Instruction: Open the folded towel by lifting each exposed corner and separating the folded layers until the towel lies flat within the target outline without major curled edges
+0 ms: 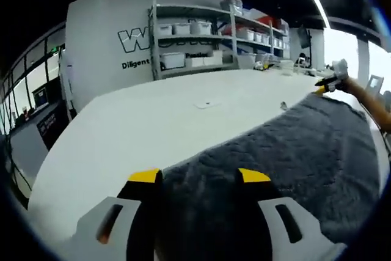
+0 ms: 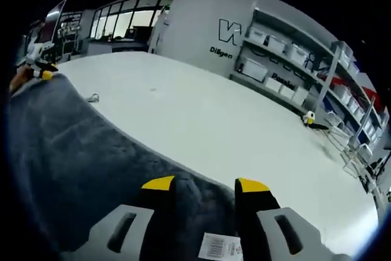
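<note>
A dark grey towel (image 1: 287, 151) lies spread on the white table (image 1: 140, 126). My left gripper (image 1: 199, 176) stands open at its near corner, with the cloth lying between the yellow-tipped jaws. At the towel's far corner the right gripper (image 1: 328, 82) shows small, held by a person's arm (image 1: 366, 99). In the right gripper view the towel (image 2: 67, 145) runs away to the left, and my right gripper (image 2: 205, 183) is open over its corner. A white barcode tag (image 2: 220, 246) sits between the jaws. The left gripper (image 2: 38, 70) shows at the towel's far end.
White table (image 2: 232, 126) stretches beyond the towel's edge. A small scrap (image 1: 206, 104) and a small clip (image 2: 93, 97) lie on it, and a yellow-and-black tool (image 2: 311, 119) near the far edge. Shelves with bins (image 1: 195, 41) stand against the wall behind.
</note>
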Demonstrator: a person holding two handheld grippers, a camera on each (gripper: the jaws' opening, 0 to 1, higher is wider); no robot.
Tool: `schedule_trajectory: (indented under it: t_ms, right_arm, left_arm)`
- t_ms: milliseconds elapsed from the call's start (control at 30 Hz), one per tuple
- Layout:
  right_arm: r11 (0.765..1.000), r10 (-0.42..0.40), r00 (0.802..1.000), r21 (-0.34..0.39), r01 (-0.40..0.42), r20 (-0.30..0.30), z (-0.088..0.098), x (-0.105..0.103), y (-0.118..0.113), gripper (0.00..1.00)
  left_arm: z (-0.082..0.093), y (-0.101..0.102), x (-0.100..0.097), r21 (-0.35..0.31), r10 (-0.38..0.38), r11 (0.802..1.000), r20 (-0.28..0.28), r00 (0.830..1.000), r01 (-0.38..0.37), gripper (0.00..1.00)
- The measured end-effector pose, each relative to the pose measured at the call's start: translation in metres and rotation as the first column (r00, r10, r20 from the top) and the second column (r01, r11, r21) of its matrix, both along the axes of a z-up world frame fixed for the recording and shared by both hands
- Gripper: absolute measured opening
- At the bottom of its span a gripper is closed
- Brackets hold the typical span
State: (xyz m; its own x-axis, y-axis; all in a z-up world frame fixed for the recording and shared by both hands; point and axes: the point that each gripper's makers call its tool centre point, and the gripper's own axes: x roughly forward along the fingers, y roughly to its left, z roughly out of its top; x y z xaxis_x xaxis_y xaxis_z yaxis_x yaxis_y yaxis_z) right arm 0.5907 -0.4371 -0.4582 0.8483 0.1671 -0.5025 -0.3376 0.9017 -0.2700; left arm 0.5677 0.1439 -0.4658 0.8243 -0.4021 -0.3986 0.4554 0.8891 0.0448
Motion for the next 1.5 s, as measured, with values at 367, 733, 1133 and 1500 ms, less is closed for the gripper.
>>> schedule_trajectory:
  t_ms: [367,733,1133,1500]
  right_arm:
    - [0.975,0.173,0.984,0.143,-0.168,-0.029,0.011,-0.029,0.082,0.65]
    - [0.927,0.327,0.944,0.207,-0.312,-0.041,0.015,-0.043,0.164,0.79]
    - [0.865,0.478,0.875,0.217,-0.453,-0.079,-0.007,-0.047,0.244,0.63]
    - [0.855,0.501,0.862,0.200,-0.479,-0.080,-0.012,-0.028,0.281,0.25]
  left_arm:
    - [0.017,-0.043,-0.053,-0.031,-0.143,0.989,0.000,0.990,0.143,0.99]
    - [0.023,-0.056,-0.089,-0.092,-0.179,0.979,0.007,0.984,0.179,1.00]
    - [0.023,-0.084,-0.137,-0.110,-0.250,0.963,-0.021,0.968,0.246,1.00]
    - [0.019,-0.102,-0.167,-0.099,-0.302,0.949,-0.024,0.953,0.298,1.00]
